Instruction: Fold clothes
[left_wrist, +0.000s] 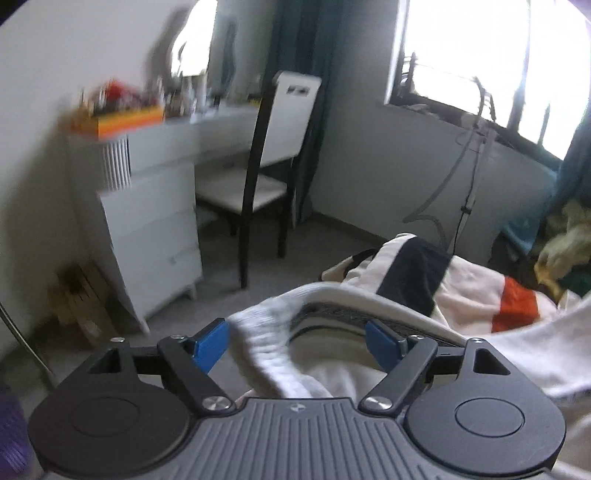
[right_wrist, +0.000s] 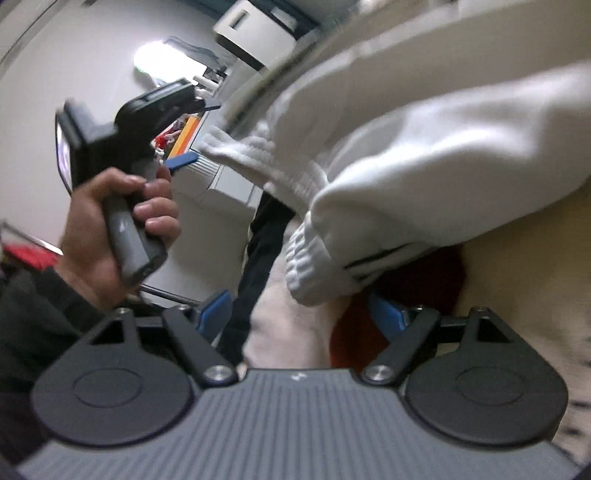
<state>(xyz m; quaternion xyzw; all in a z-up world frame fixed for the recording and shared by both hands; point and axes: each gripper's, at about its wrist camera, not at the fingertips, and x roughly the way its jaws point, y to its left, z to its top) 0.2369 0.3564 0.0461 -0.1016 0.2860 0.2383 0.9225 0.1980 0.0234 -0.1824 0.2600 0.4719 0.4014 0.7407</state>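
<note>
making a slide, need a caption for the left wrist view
Open left tongs straddle a white ribbed cuff, chair behind.

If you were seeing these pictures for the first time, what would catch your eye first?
The white garment with ribbed cuffs fills the right wrist view, hanging above the open right gripper. In the left wrist view its ribbed edge runs between the open left gripper pads. Beyond stands a black-framed chair at a white dresser.

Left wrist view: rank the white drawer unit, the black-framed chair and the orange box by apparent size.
1. White drawer unit
2. Black-framed chair, close to it; it stands farther off, so unsure
3. Orange box, clearly smallest
</note>
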